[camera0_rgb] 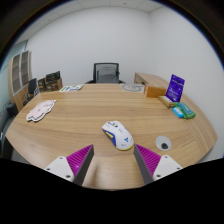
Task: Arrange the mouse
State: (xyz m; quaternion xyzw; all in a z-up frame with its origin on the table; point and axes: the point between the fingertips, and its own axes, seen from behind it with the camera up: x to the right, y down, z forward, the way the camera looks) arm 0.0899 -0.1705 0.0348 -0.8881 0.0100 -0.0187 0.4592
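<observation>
Mouse: white, on wooden bench, just ahead of the fingers, nearer the right one. Long axis diagonal, running from far-left to near-right. Hand-held gripper spread wide, empty, touching nothing; mouse clear of both pads.

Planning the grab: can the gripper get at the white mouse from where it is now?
Probably yes. The mouse lies on the wooden table just ahead of the gripper, whose jaws stand open wider than the mouse. Nothing lies between them; the cable hole sits off to the side.
</observation>
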